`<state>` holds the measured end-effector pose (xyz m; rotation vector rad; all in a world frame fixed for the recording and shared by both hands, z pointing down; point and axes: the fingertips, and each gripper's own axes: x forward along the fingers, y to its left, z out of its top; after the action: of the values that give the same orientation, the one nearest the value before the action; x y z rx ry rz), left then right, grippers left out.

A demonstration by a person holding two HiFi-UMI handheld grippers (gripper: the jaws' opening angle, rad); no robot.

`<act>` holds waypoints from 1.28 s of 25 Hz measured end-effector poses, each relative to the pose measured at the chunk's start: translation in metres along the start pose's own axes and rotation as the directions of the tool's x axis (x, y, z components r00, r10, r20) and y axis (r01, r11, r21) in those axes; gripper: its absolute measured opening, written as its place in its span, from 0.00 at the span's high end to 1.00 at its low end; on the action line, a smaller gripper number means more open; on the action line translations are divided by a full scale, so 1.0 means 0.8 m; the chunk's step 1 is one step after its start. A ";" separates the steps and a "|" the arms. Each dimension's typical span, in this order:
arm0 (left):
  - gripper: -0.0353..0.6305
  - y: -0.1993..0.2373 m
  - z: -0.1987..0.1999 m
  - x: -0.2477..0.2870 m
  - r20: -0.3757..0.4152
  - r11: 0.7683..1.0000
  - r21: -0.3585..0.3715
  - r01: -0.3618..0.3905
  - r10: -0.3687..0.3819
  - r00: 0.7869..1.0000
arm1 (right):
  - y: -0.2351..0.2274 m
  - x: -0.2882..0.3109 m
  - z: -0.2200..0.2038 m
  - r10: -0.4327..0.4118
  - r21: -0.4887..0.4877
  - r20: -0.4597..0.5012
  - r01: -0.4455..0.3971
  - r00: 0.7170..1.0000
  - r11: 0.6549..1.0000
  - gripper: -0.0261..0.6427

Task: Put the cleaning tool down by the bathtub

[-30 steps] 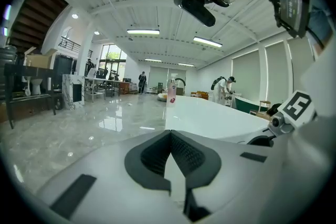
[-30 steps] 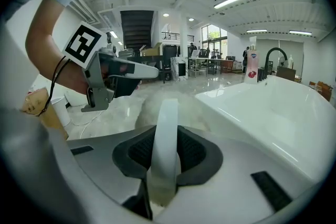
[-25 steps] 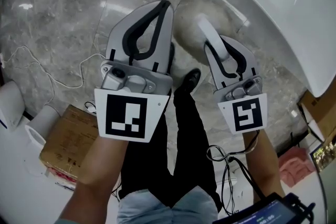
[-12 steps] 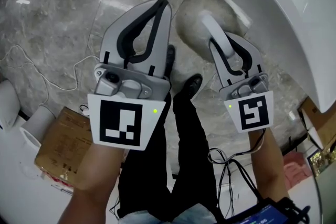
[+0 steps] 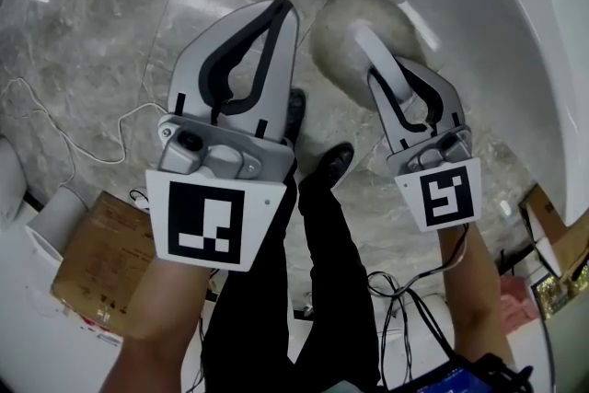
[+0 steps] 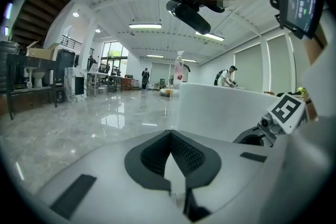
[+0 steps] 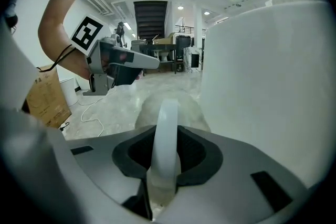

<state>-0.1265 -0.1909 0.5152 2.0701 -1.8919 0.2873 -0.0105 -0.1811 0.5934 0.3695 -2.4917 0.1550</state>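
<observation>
The cleaning tool has a white handle (image 5: pixel 375 53) and a round fluffy beige head (image 5: pixel 342 40). My right gripper (image 5: pixel 399 76) is shut on the handle, and the head hangs low over the marble floor, close against the white bathtub (image 5: pixel 479 23). In the right gripper view the handle (image 7: pixel 167 136) runs up between the pads, with the head (image 7: pixel 149 107) beyond and the bathtub (image 7: pixel 268 71) at the right. My left gripper (image 5: pixel 282 10) is shut with nothing in it, a little left of the tool. In the left gripper view its tips (image 6: pixel 170 132) meet.
The person's dark trouser legs and shoes (image 5: pixel 331 163) stand below the grippers. A cardboard box (image 5: pixel 101 253) and a white cylinder (image 5: pixel 51 221) lie at the lower left. A white cable (image 5: pixel 92 138) crosses the floor at left, and dark cables (image 5: pixel 405 290) lie by the feet.
Both grippers have sunk toward the floor beside the tub. The right one has kept hold of the tool, and its fluffy head is now nearer the floor. The left has stayed shut.
</observation>
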 end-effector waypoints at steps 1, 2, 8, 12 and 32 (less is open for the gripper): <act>0.93 0.001 -0.006 0.003 -0.002 1.000 0.000 0.000 0.000 1.000 | -0.002 0.005 -0.004 0.000 -0.001 0.000 0.000 1.000 1.000 0.81; 0.93 0.002 -0.011 0.005 -0.003 1.000 -0.002 0.000 0.000 1.000 | -0.003 0.010 -0.008 -0.001 -0.003 0.003 0.001 1.000 1.000 0.81; 0.93 0.006 -0.040 0.019 -0.016 1.000 -0.001 0.009 -0.009 1.000 | -0.011 0.038 -0.033 0.008 -0.015 0.003 -0.008 1.000 1.000 0.81; 0.93 0.010 -0.059 0.033 -0.016 1.000 0.010 0.009 -0.009 1.000 | -0.016 0.058 -0.054 0.021 -0.034 -0.003 -0.021 1.000 0.999 0.81; 0.93 0.020 -0.137 0.056 -0.012 0.999 0.036 0.006 -0.005 1.000 | -0.014 0.127 -0.153 0.054 -0.107 -0.041 -0.058 0.998 0.993 0.81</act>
<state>-0.1308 -0.1938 0.6348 2.0918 -1.8870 0.3349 -0.0180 -0.1910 0.7524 0.2489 -2.4616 0.0490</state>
